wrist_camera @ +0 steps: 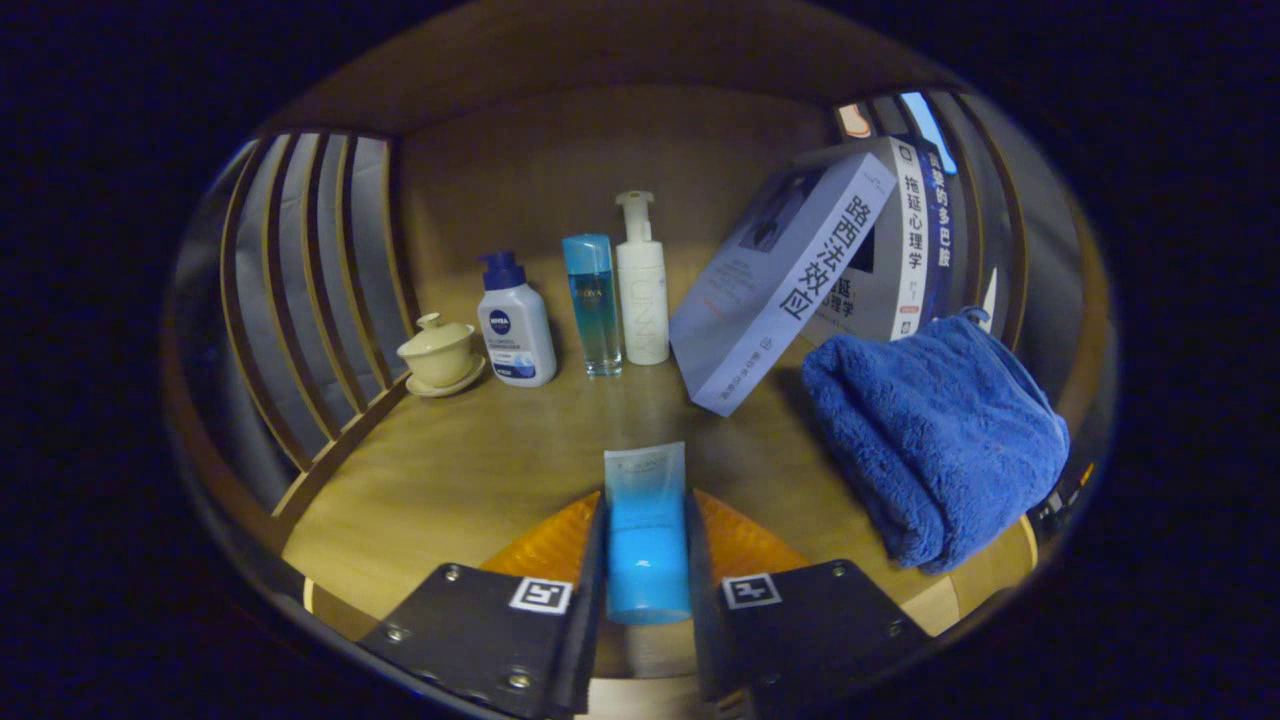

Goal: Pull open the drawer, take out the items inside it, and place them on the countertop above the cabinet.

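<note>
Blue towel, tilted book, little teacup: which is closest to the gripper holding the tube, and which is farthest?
1. Blue towel, just ahead, right of the gripper shut on the blue tube.
2. Tilted book, behind the towel, leaning on other books.
3. Teacup, far left by the slatted side.

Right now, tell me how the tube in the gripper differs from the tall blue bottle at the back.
The blue tube is clamped between the gripper fingers above the countertop; the tall blue bottle stands upright on it, untouched. The tube is flat with a pale crimped end; the bottle is slim with a blue cap. Both fade from blue to clear.
</note>
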Available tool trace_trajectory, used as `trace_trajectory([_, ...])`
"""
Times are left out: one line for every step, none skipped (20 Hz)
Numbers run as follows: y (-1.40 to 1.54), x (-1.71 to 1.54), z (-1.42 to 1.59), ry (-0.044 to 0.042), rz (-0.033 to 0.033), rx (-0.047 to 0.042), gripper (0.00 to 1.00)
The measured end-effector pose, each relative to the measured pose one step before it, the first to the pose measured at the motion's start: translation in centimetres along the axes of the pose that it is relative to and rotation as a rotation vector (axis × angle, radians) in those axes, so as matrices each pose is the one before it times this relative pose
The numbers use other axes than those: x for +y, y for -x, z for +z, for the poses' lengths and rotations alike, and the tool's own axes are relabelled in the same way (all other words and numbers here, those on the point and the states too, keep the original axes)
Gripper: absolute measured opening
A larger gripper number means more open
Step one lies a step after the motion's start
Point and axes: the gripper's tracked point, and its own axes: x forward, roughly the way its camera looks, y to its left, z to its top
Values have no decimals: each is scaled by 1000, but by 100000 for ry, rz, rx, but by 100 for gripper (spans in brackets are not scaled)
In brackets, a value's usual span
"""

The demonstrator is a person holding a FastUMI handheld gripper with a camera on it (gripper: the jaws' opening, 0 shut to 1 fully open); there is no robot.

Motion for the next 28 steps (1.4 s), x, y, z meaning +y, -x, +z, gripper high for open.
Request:
trace_trajectory([-161, 2, 48, -625, -119, 281, 43])
trace_trajectory([57, -19, 44, -607, 97, -135, 45])
trace_trajectory([306, 122, 28, -443, 786, 221, 45])
trace_trajectory([19, 15, 36, 33, 51, -109, 56])
trace_trajectory([230, -395, 215, 539, -1703, -726, 67])
trace_trajectory([377, -108, 166, -245, -30, -1238, 77])
trace_trajectory([643, -107, 305, -560, -221, -716, 88])
trace_trajectory([714, -43, 49, -467, 546, -411, 99])
trace_trajectory([798, -139, -21, -21, 76, 228, 100])
trace_trajectory([805, -162, -61, 144, 296, -114, 100])
trace_trajectory([968, 19, -21, 356, 735, -224, 100])
trace_trajectory([1039, -50, -101, 649, 503, -487, 100])
trace_trajectory([1139, -32, -54, 942, 722, -758, 100])
trace_trajectory([1148, -64, -240, 1140, 193, -487, 100])
trace_trajectory([1295, 98, -305, 1237, 862, -416, 100])
trace_trajectory([1317, 313, -367, 1428, 1471, -500, 100])
trace_trajectory([1344, 270, -300, 1307, 1059, -683, 100])
trace_trajectory([1462, 285, -255, 1328, 1153, -714, 100])
trace_trajectory([1463, 314, 35, 1078, 1074, -1835, 100])
trace_trajectory([1427, 309, -20, 494, 1029, -1582, 100])
trace_trajectory([1371, 303, 143, 279, 820, -2173, 100])
trace_trajectory([1571, 251, -103, 351, 711, -1425, 100])
trace_trajectory([1423, 190, 49, -54, 638, -1697, 100])
trace_trajectory([1212, 91, 137, -157, 225, -2215, 100])
trace_trajectory([1284, -105, 57, -166, -450, -1813, 100])
trace_trajectory([1558, 851, -1451, 803, 260, -2431, 100])
trace_trajectory([1231, 4, 134, 1041, 175, -1906, 100])
trace_trajectory([1139, -16, -122, 347, -61, -1744, 100])
